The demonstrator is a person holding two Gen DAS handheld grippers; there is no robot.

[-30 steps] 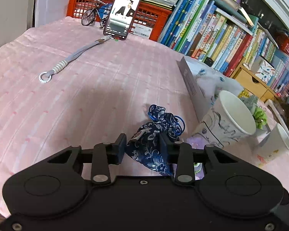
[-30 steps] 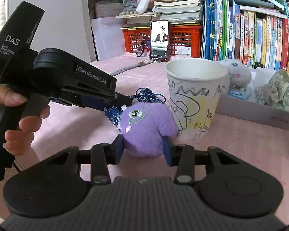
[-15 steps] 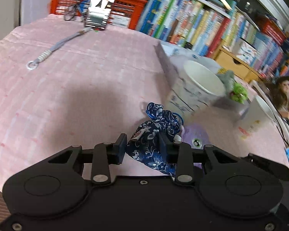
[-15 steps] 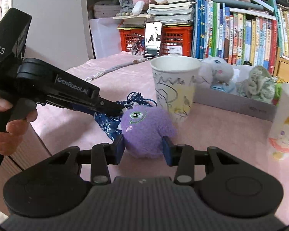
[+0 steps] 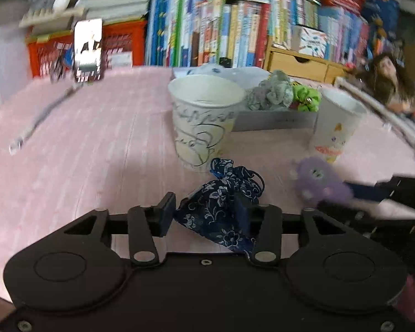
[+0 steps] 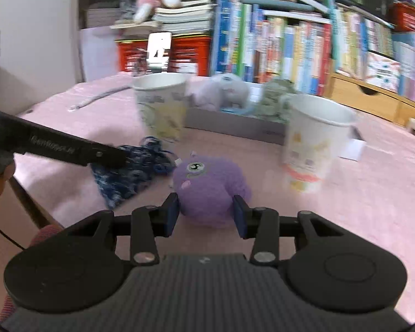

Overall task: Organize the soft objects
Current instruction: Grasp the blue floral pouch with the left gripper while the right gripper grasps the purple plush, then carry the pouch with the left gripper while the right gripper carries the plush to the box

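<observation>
While both views are smeared by motion blur, the left gripper (image 5: 203, 214) is plainly clamped on a dark blue floral drawstring pouch (image 5: 221, 207), with a scribbled paper cup (image 5: 204, 119) just beyond it on the pink tablecloth (image 5: 83, 144). The right gripper (image 6: 206, 214) has its fingers pressed into the sides of a purple plush toy (image 6: 210, 185), which seems to be held just over the cloth, between the pouch on its left and a second paper cup (image 6: 312, 144) on its right. Behind the cups a shallow grey box (image 6: 235, 124) holds other soft toys.
</observation>
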